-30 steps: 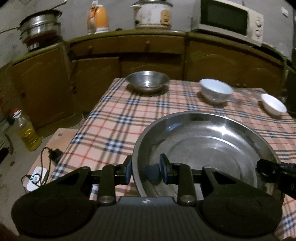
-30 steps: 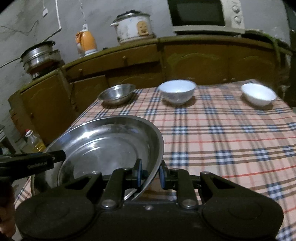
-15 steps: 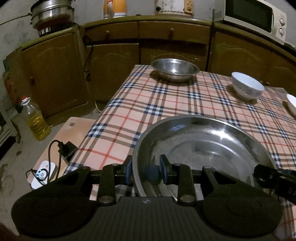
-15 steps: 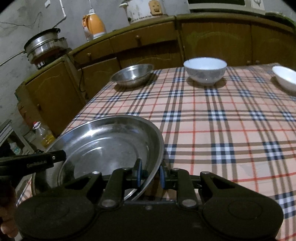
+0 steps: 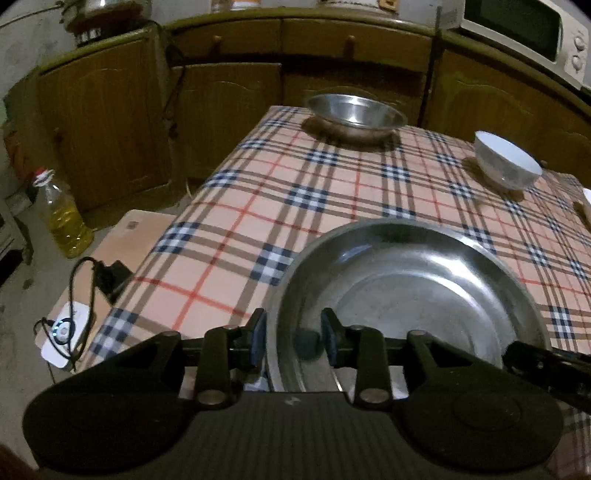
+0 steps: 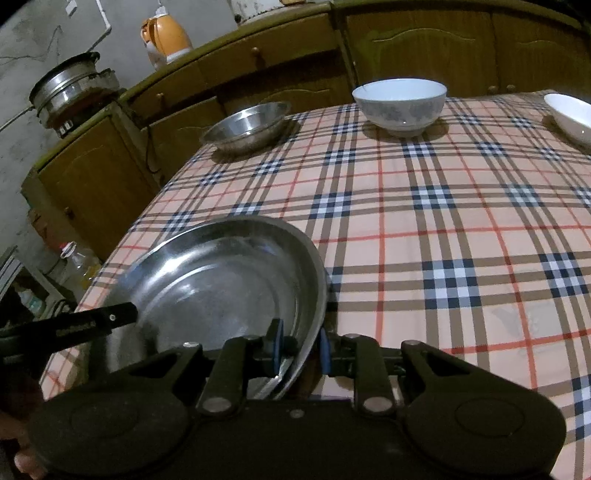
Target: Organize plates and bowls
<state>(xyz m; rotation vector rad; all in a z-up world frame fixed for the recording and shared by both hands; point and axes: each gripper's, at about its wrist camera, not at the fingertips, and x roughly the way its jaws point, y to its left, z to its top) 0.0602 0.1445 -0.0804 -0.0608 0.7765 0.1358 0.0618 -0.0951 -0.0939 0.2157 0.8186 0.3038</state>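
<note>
A large steel plate (image 5: 406, 288) (image 6: 221, 280) sits low over the near left corner of the checked table (image 5: 295, 206). My left gripper (image 5: 292, 339) straddles its left rim and my right gripper (image 6: 300, 347) straddles its right rim. Both sets of jaws are opening, with the rim between the pads and the pads still close against it. Each gripper's black finger shows in the other's view: the left gripper (image 6: 92, 325) and the right gripper (image 5: 546, 365). A small steel bowl (image 5: 354, 114) (image 6: 247, 125), a white bowl (image 5: 506, 166) (image 6: 400, 103) and a shallow white dish (image 6: 572, 114) stand along the far side.
Wooden cabinets (image 5: 221, 110) run behind the table, with a microwave (image 5: 517, 33), an orange kettle (image 6: 166, 37) and a steel pot (image 6: 70, 88) on top. On the floor at left are an oil bottle (image 5: 66, 221), a board (image 5: 122, 240) and a white charger with cable (image 5: 62, 332).
Both grippers came down and forward with the plate, so the table looms larger and the counter tops slide out of view. The gaps between the pads look slightly wider.
</note>
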